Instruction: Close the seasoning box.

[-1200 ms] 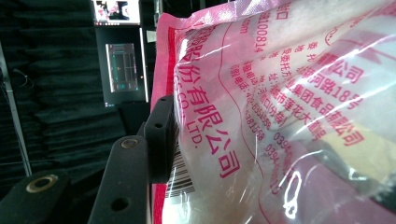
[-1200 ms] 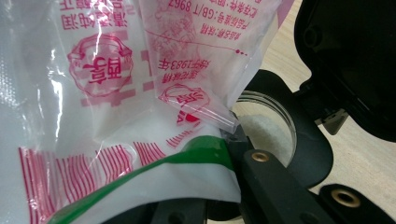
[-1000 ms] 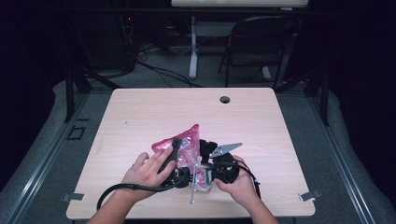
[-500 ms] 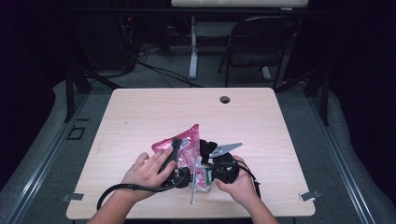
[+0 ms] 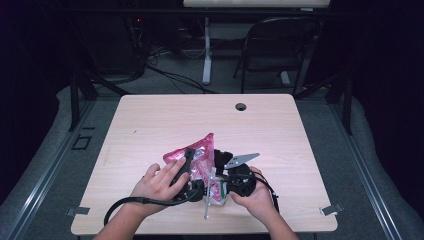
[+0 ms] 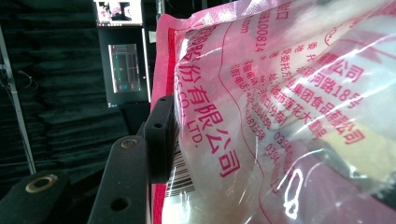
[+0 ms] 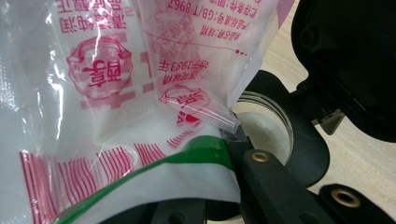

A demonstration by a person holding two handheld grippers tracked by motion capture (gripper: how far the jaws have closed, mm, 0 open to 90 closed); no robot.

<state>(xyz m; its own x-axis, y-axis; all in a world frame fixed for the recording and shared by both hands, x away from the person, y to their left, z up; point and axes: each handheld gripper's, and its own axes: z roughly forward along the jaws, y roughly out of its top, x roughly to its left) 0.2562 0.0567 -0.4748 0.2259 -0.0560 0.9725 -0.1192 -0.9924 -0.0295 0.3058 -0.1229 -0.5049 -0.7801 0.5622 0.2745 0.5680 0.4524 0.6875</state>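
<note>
Nothing has shifted: left hand-held gripper [image 5: 192, 167] clamps the pink bag [image 5: 200, 150], right hand-held gripper [image 5: 220, 182] pinches its near edge (worktop [image 5: 150, 115] otherwise quiet). Opening seems stalled.

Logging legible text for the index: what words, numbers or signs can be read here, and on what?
"有限公司" and "LTD.": pink-printed clear bag, left gripper view.
"0394": same bag; neighbouring digits too creased.
"GB/T 8967", "1983": same bag, upside down, right gripper view.
Barcode digits and small print: unreadable.
</note>
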